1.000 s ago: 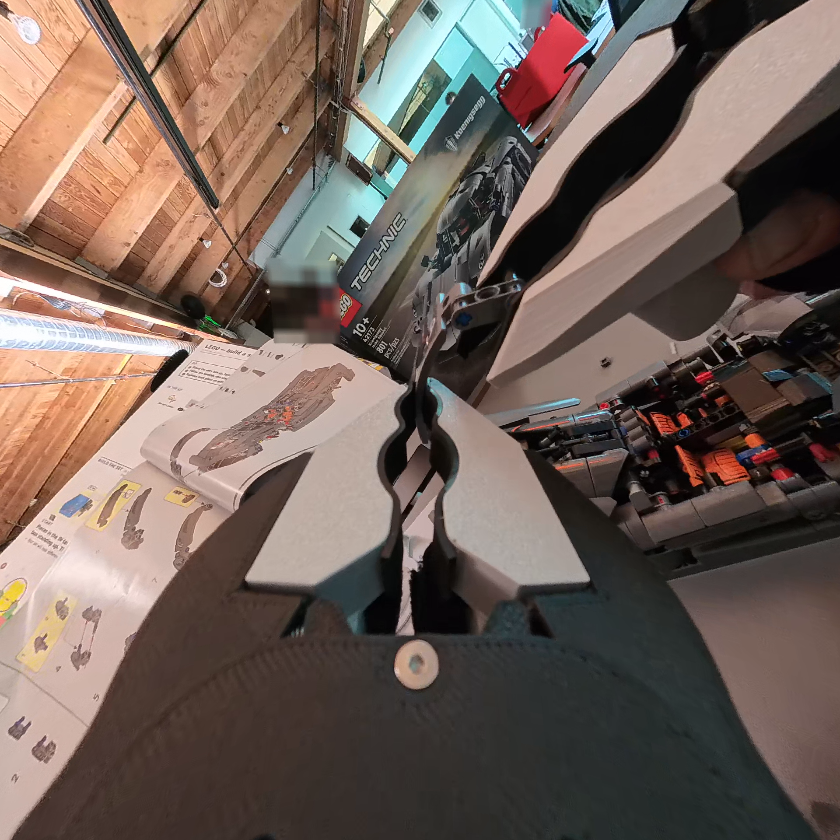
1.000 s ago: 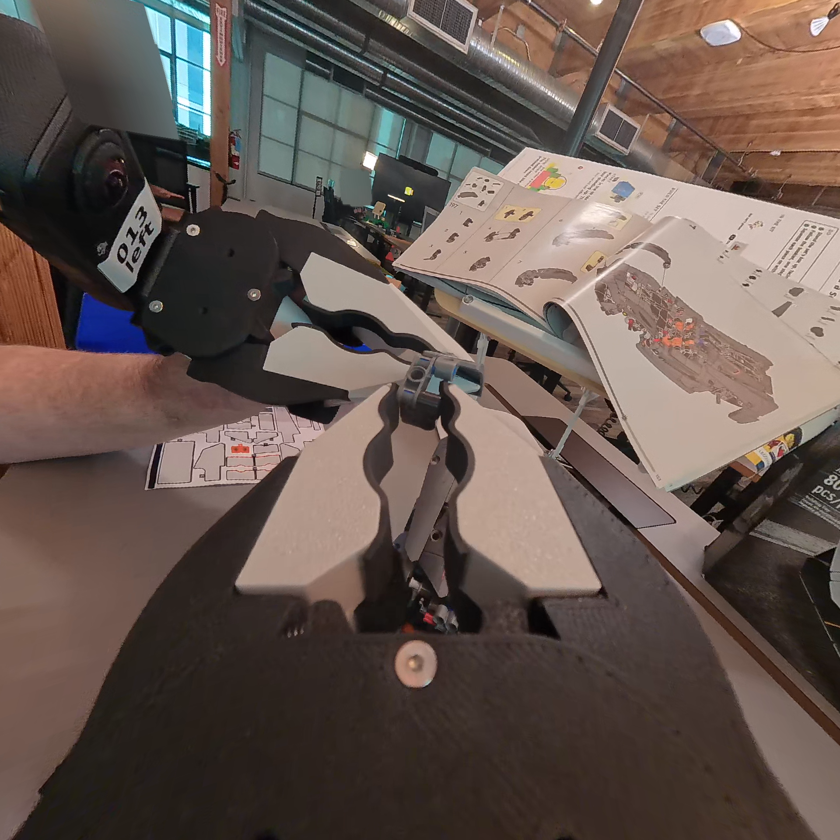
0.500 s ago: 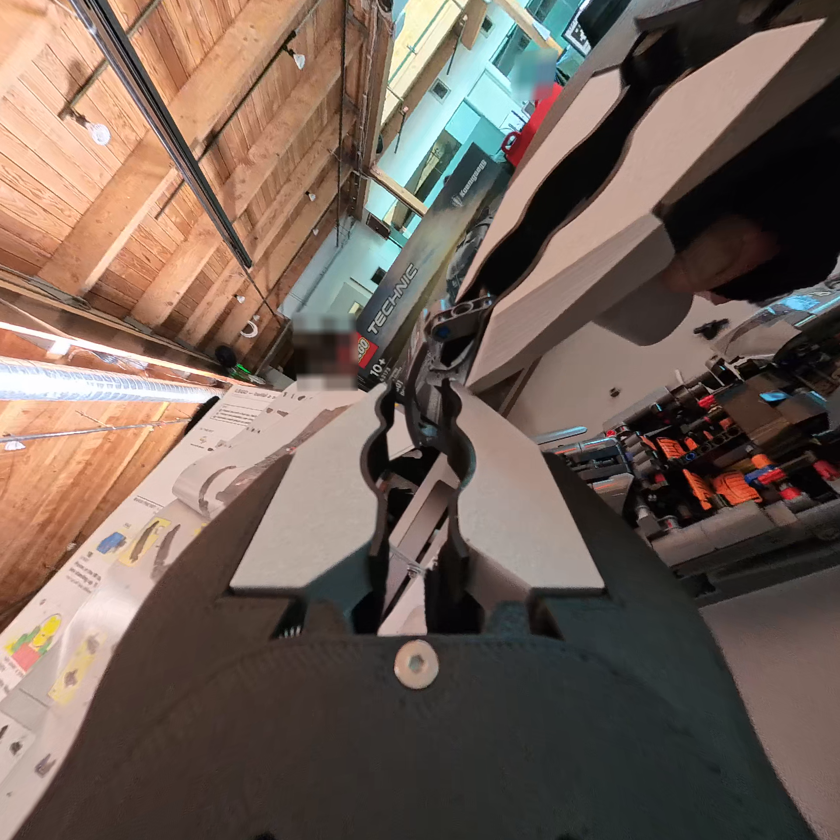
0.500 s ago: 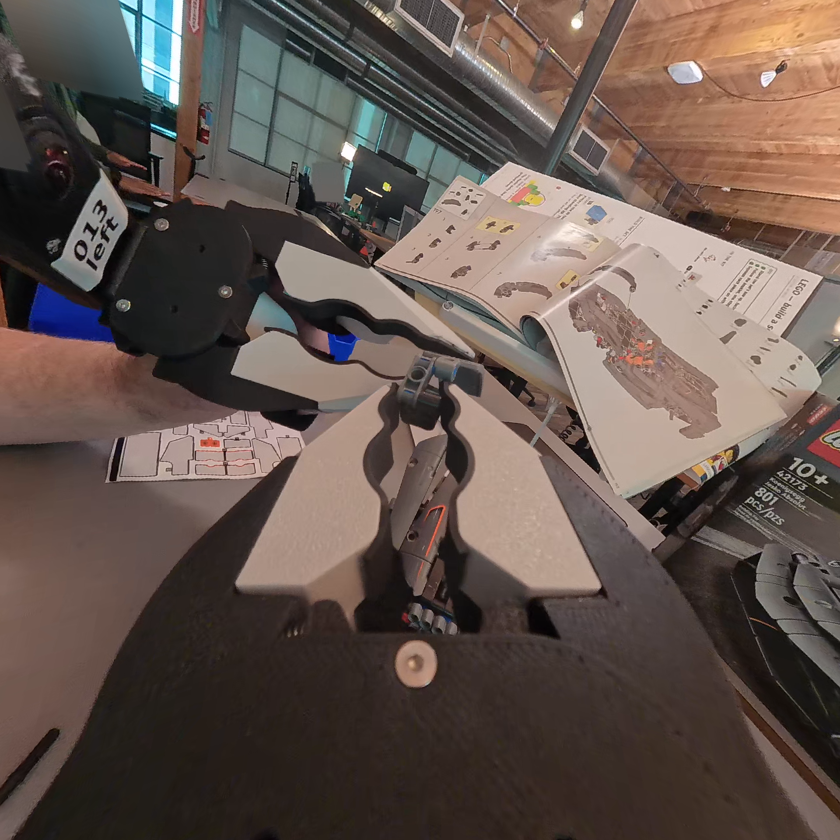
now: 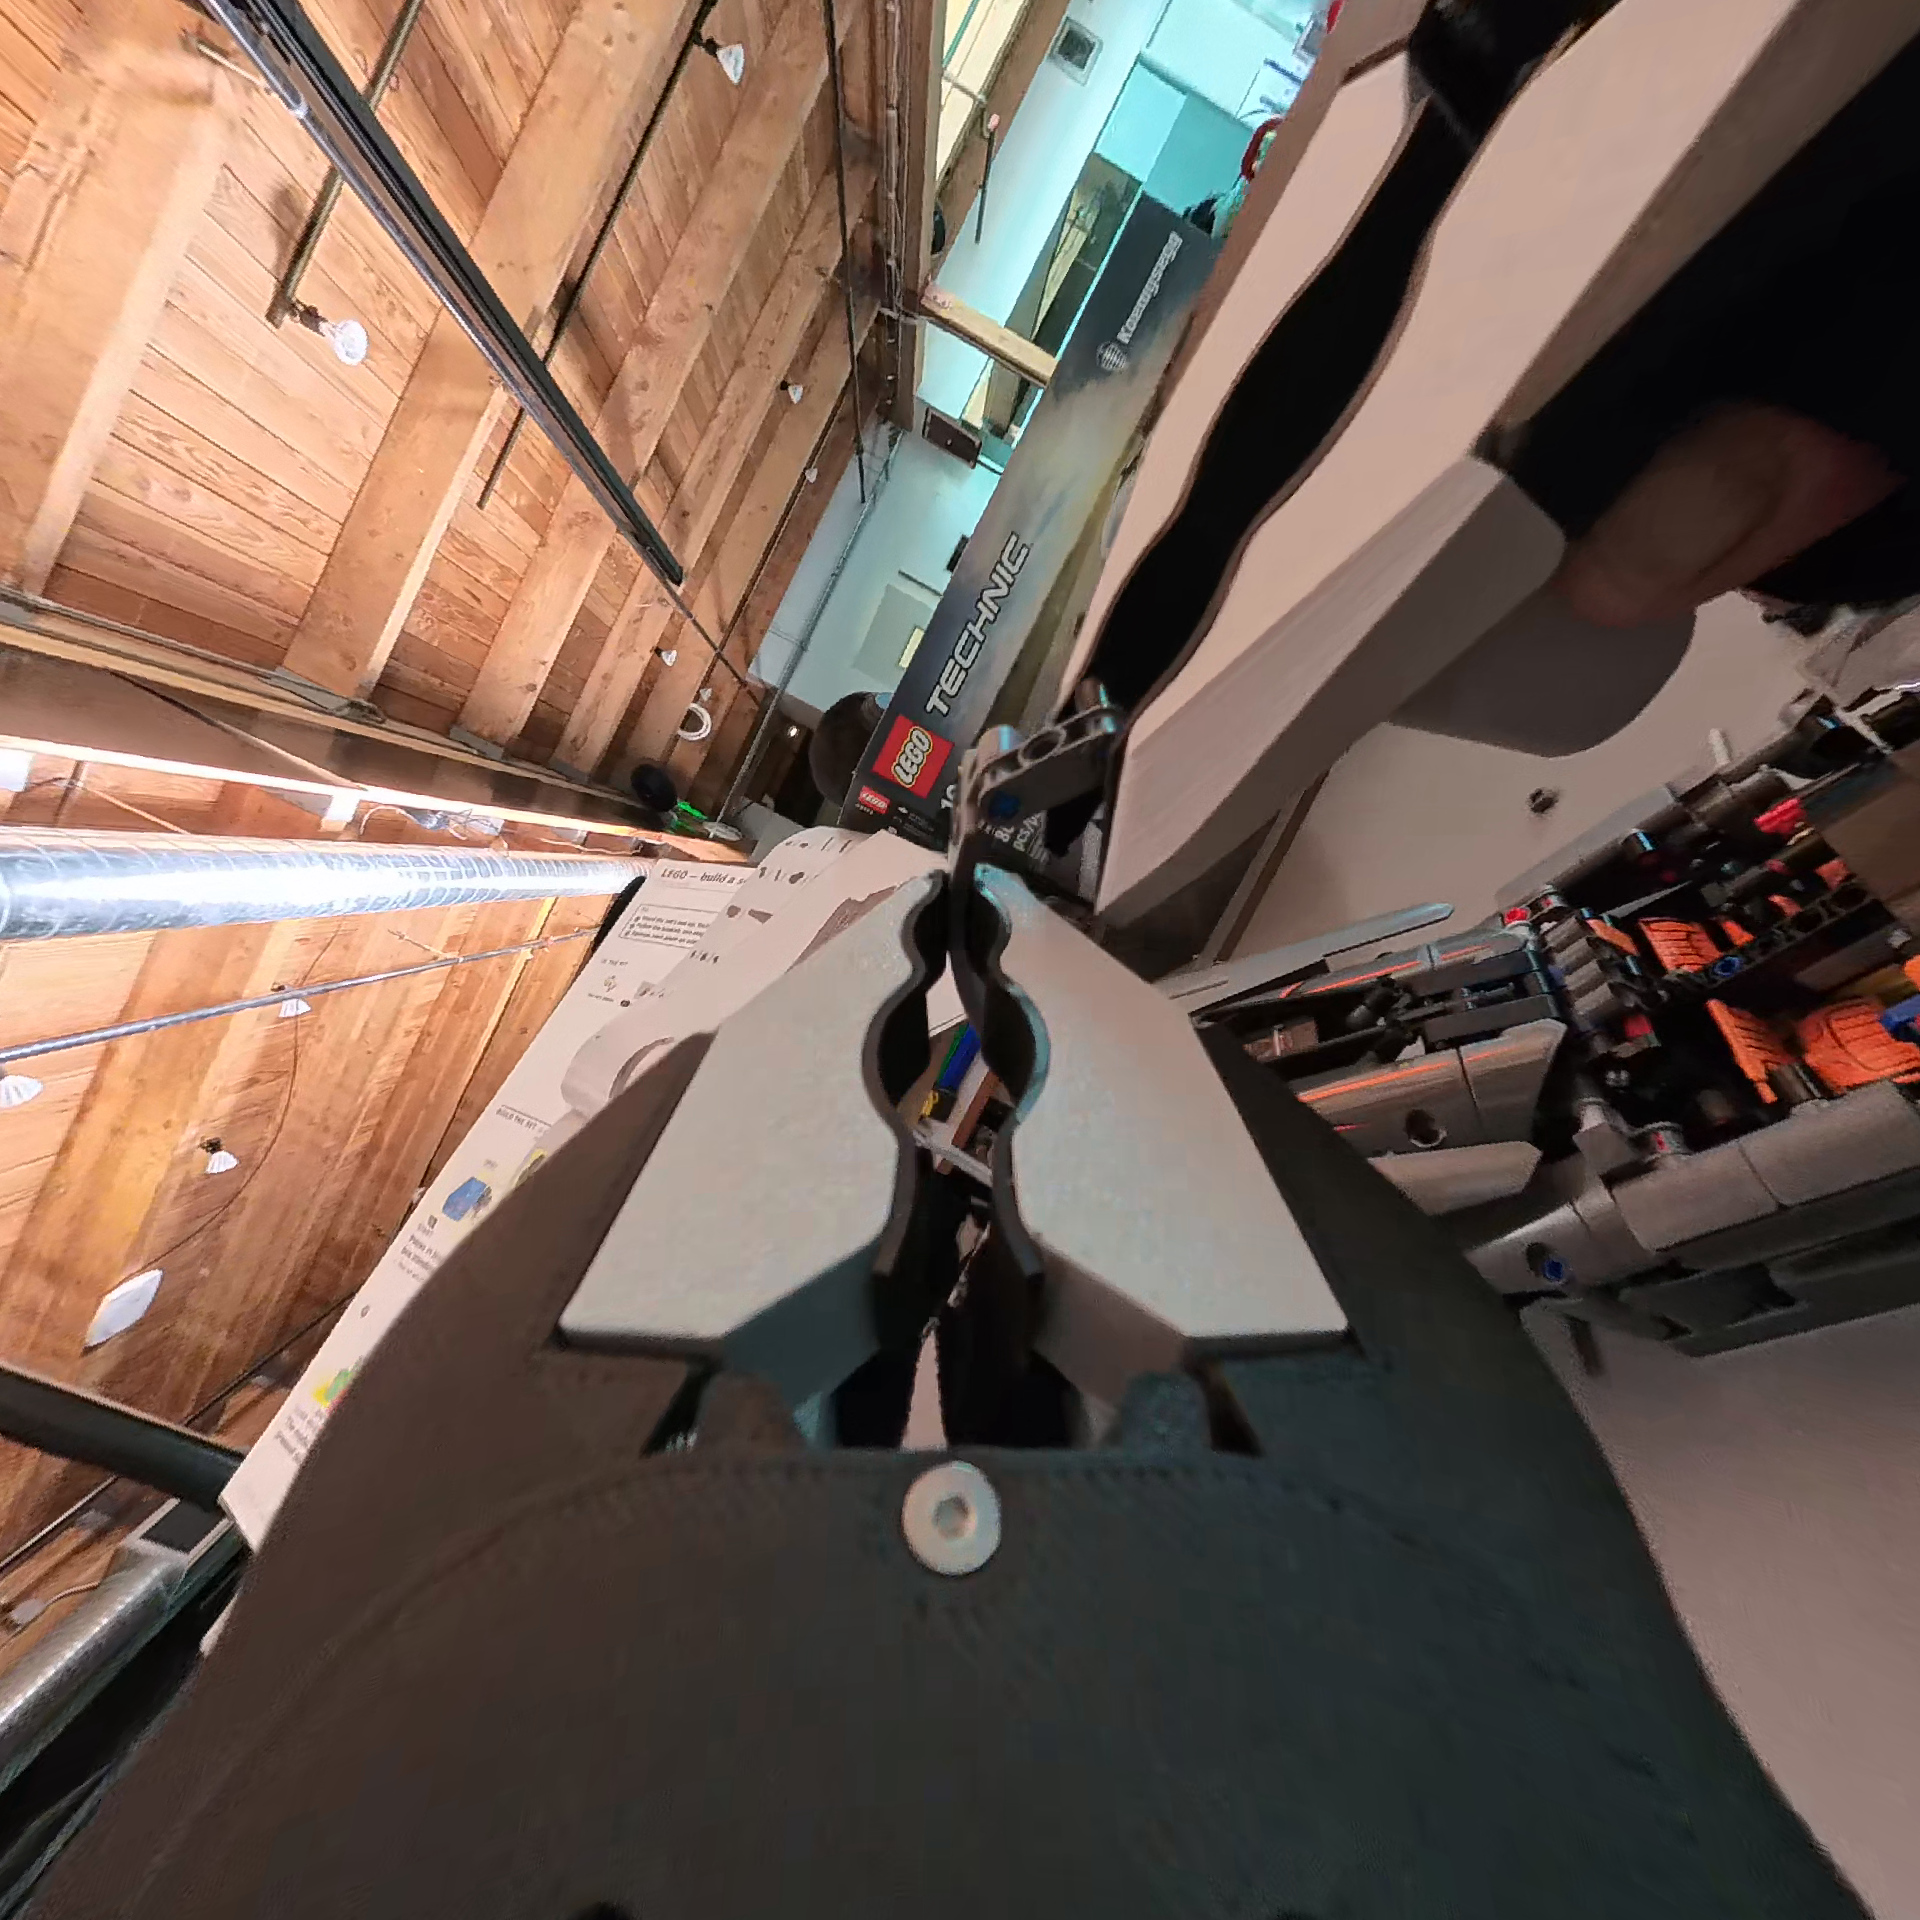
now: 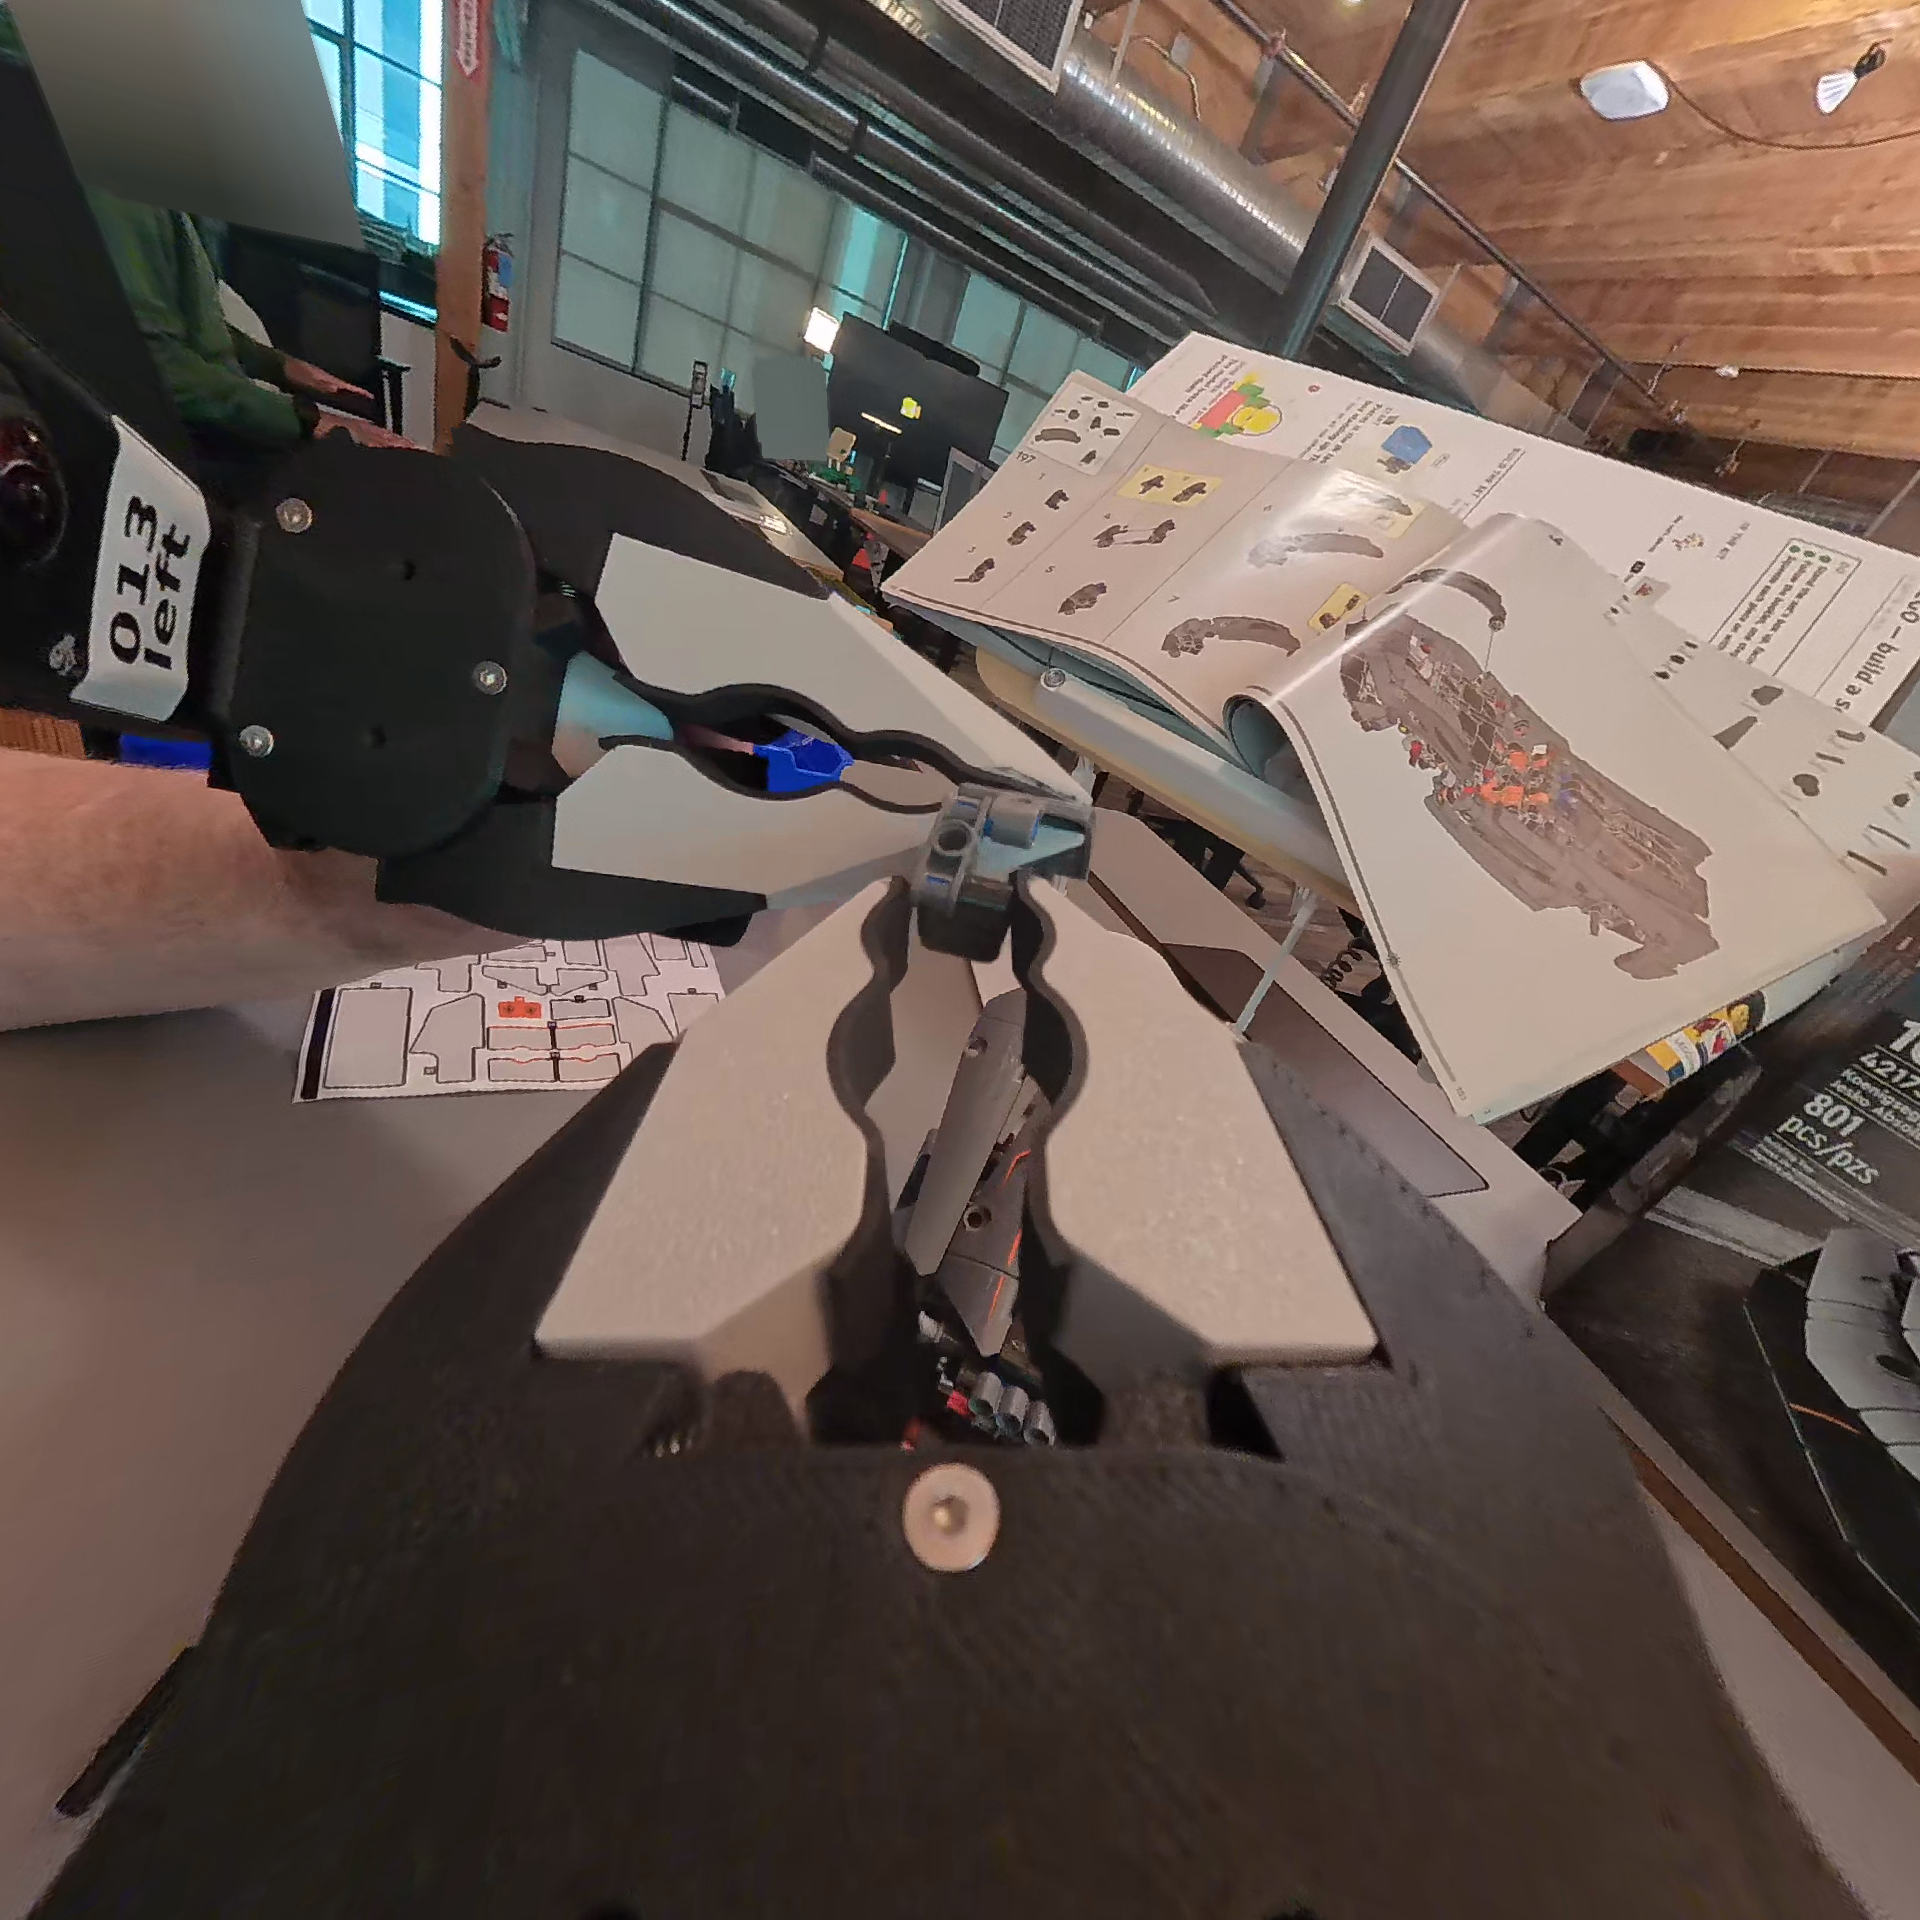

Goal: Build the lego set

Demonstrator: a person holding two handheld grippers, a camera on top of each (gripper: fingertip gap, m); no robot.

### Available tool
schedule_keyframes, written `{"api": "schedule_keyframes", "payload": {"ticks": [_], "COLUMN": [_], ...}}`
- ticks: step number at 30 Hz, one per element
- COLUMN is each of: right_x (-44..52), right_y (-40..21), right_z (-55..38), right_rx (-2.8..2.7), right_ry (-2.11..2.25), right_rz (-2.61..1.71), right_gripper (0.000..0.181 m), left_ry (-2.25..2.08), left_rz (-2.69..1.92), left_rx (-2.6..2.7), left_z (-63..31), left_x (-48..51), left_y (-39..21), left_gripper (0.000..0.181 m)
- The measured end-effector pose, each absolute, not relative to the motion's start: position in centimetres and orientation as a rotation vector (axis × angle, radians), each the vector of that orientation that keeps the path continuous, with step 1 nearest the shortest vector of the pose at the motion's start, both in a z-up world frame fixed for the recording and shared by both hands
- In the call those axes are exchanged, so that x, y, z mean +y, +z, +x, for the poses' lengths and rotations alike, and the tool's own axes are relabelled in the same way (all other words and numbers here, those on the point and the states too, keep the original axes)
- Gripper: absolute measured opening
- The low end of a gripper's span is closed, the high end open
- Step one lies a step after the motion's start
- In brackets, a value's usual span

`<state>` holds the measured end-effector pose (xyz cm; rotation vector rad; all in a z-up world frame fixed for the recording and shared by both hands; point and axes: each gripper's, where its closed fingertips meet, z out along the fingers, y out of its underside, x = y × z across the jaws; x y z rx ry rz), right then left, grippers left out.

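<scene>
Both grippers clamped on one small grey lego piece (image 6: pixel 971 836): right gripper (image 6: pixel 961 894) & left gripper (image 5: pixel 961 883), tips meeting.

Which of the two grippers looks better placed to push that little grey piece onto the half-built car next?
Probably the right gripper. It pinches the small grey connector piece at its fingertips. The left gripper is shut on something thin and dark that I cannot identify. The partly built car lies just beside both.
</scene>
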<state>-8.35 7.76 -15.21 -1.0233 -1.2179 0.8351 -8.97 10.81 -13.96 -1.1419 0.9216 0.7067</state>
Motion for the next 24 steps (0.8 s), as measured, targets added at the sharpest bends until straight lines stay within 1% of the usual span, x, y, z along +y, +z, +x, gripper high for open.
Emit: {"api": "schedule_keyframes", "payload": {"ticks": [7,11,13,16,18,20,22,24], "right_x": [7.9,7.7,7.4,6.1,5.0,4.4,3.9,3.4], "right_y": [-14.9,-15.0,-15.3,-16.3,-17.0,-17.5,-17.8,-18.4], "right_z": [-8.0,-7.8,-7.9,-8.1,-8.1,-8.0,-7.9,-7.8], "right_rx": [-1.229,-1.277,-1.33,-1.462,-1.55,-1.61,-1.647,-1.696], "right_ry": [0.817,0.819,0.799,0.786,0.791,0.79,0.808,0.81], "right_rz": [-1.026,-1.007,-0.987,-0.941,-0.908,-0.889,-0.874,-0.864], "right_gripper": [0.015,0.015,0.015,0.015,0.015,0.015,0.015,0.015], "left_ry": [0.645,0.504,0.395,0.257,0.21,0.145,0.087,0.073], "left_rz": [-1.175,-1.155,-1.182,-1.235,-1.252,-1.273,-1.287,-1.311], "left_rx": [0.941,1.041,1.099,1.223,1.28,1.328,1.366,1.397], "left_z": [-9.0,-8.4,-8.1,-7.4,-7.1,-6.8,-6.5,-6.5], "left_x": [11.0,10.3,10.0,9.1,8.6,8.0,7.4,7.2], "left_y": [-14.4,-14.9,-15.5,-17.4,-18.4,-19.0,-19.6,-20.2], "left_gripper": [0.001,0.019,0.036,0.042,0.043,0.036,0.036,0.024]}}
